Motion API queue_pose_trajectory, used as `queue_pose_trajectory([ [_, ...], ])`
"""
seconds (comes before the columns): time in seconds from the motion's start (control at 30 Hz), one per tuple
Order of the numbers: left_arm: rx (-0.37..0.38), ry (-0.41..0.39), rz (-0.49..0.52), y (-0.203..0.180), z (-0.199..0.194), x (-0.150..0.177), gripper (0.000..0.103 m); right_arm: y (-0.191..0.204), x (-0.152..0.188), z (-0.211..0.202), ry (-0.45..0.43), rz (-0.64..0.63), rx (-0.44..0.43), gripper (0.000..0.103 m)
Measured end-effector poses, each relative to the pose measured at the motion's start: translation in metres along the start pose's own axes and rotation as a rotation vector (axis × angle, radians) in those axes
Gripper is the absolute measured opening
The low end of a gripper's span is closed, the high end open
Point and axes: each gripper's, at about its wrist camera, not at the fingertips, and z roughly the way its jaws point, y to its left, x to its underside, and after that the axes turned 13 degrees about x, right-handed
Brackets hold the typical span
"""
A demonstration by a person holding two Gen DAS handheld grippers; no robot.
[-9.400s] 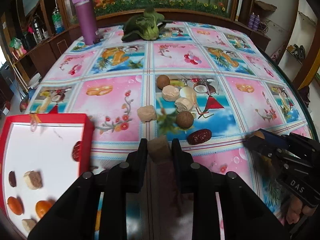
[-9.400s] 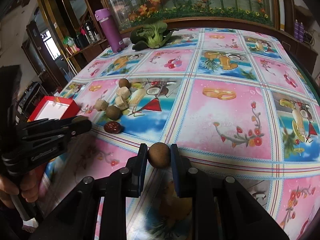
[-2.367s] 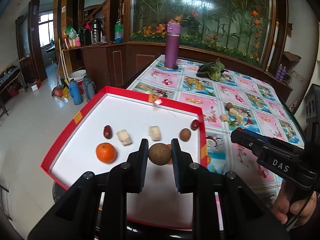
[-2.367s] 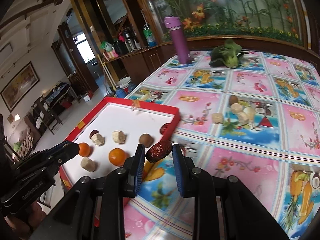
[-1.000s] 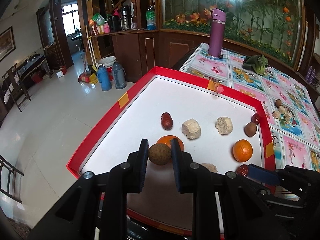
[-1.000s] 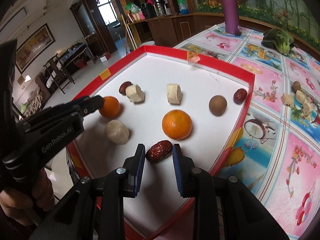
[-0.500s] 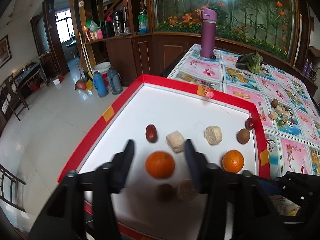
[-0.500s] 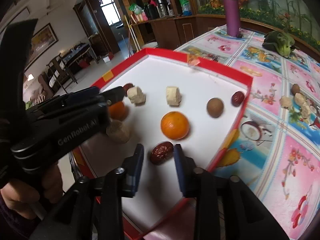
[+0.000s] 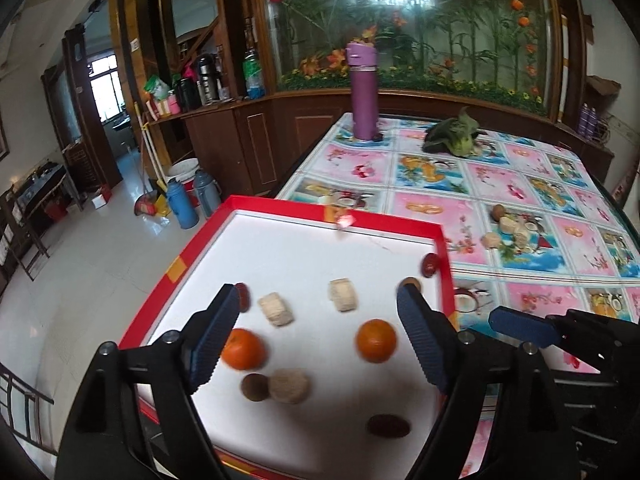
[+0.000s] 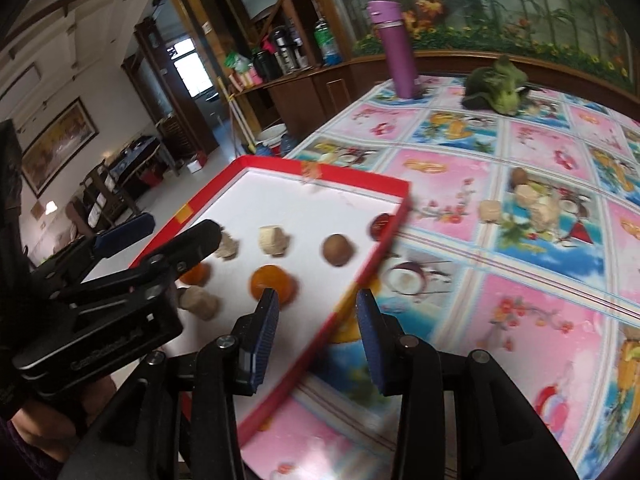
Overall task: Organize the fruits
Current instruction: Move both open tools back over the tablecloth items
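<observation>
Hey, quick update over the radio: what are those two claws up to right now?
Left claw open, empty, over red tray. Right claw open, empty, at tray edge. More fruit pieces on table. Nothing in the way.

Left tool (image 10: 156, 236) bears embossed lettering (too blurred to read)

Daylight is pouring from the window (image 9: 105, 92); my views are bowing at their edges, and fruit near the tray (image 10: 362, 278) is smearing.
</observation>
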Motion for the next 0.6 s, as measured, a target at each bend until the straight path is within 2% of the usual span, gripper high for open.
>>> queue_pose_trajectory([
  [0.23,0.048,0.017,0.057,-0.036,0.002,-0.016,0.087,-0.053,0.0,-0.02,-0.043,0.081,0.052,0.04],
  [0.4,0.053,0.049,0.076,-0.05,0.012,-0.026,0.089,-0.106,0.004,-0.038,-0.074,0.134,0.152,0.04],
  [0.6,0.06,0.1,0.108,-0.067,0.032,-0.027,0.089,-0.157,0.002,-0.04,-0.064,0.159,0.243,0.041],
])
